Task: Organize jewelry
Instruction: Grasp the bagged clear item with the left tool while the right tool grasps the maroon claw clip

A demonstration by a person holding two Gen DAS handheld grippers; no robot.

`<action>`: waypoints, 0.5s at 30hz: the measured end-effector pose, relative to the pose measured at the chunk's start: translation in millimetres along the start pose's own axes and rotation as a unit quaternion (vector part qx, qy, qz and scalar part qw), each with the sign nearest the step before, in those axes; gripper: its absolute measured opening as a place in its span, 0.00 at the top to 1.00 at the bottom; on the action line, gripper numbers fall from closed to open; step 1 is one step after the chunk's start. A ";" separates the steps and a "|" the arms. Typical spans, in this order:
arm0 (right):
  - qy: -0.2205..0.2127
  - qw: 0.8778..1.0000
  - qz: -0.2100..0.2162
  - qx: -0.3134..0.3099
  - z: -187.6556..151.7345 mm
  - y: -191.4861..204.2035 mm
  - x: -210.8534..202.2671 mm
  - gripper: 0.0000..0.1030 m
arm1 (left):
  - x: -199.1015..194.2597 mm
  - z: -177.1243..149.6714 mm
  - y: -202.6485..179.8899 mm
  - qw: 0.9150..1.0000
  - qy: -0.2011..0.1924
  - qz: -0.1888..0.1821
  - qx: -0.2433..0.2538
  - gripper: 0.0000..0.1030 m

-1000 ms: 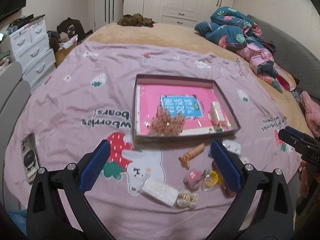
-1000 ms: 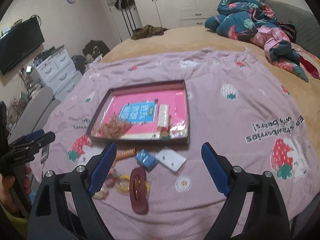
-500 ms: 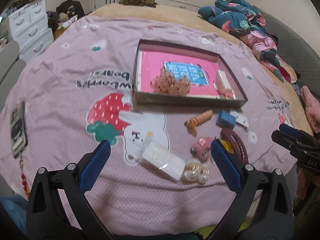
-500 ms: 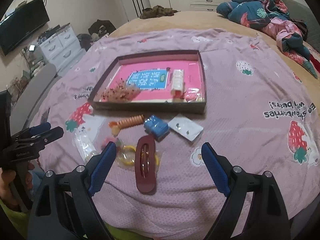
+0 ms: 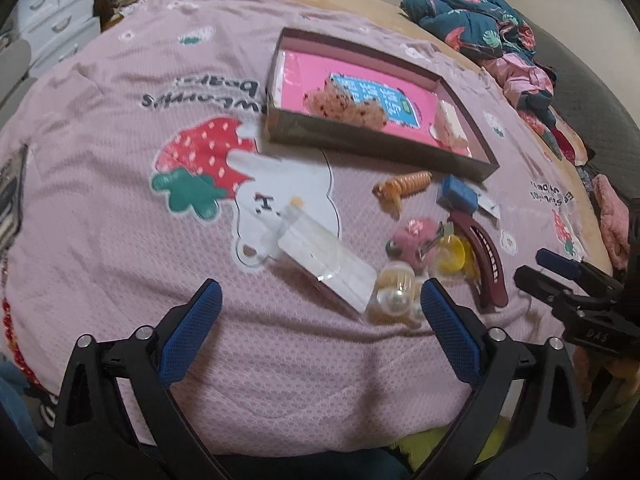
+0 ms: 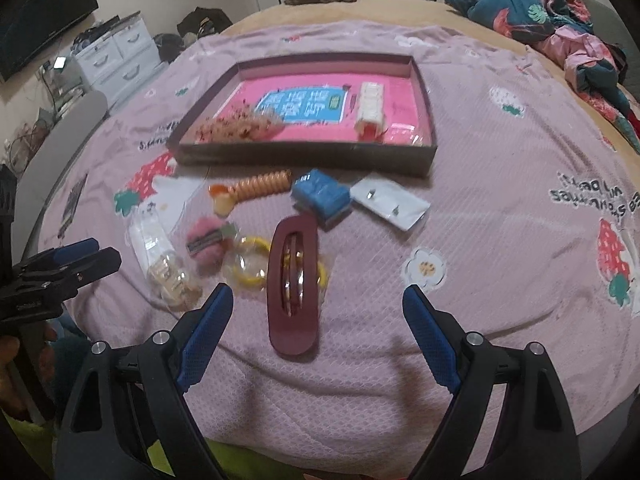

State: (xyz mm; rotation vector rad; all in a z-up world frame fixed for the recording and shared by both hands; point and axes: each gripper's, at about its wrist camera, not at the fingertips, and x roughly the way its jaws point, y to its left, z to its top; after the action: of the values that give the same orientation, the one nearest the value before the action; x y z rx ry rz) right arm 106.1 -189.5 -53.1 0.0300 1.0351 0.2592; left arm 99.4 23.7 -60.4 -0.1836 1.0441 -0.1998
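A shallow dark box (image 5: 384,150) (image 6: 304,156) with a pink liner lies on the bed and holds a brown scrunchie (image 5: 346,106) and a white packet (image 6: 370,108). Loose pieces lie in front of it: an orange spiral tie (image 6: 256,186), a blue box (image 6: 322,196), a white earring card (image 6: 390,200), a maroon hair clip (image 6: 294,286), yellow rings in a bag (image 6: 250,268), a pink fuzzy clip (image 6: 208,242), pearl earrings (image 5: 394,300) and a clear packet (image 5: 324,260). My left gripper (image 5: 318,304) is open, empty, just before the clear packet. My right gripper (image 6: 318,302) is open, empty, around the maroon clip's near end.
The lilac strawberry-print blanket (image 6: 500,200) covers the bed. A heap of patterned clothes (image 6: 540,4) lies at the far right. White drawers (image 6: 120,52) stand to the left. A phone (image 5: 8,196) lies at the blanket's left edge.
Both grippers have moved down and forward toward the loose pieces, which now look larger and closer. Both stay open and empty. Nothing on the bed has moved.
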 end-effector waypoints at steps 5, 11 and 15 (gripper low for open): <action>0.017 1.000 0.001 -0.001 -6.8 2.7 13.7 0.18 | 12.3 -4.6 -1.5 0.999 0.022 -0.040 -0.016 0.30; 0.025 1.000 0.002 -0.006 -9.5 3.3 22.8 0.31 | 30.0 -5.6 0.3 0.995 0.038 -0.077 -0.047 0.45; 0.029 1.000 0.007 -0.006 -8.8 3.2 28.4 0.40 | 38.1 0.6 5.7 0.990 0.040 -0.107 -0.083 0.50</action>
State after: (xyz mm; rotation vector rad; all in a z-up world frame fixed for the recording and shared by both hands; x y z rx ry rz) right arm 111.7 -180.8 -81.2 0.0189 1.0913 0.2809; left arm 118.9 19.7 -93.4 -0.4425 1.1212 -0.3163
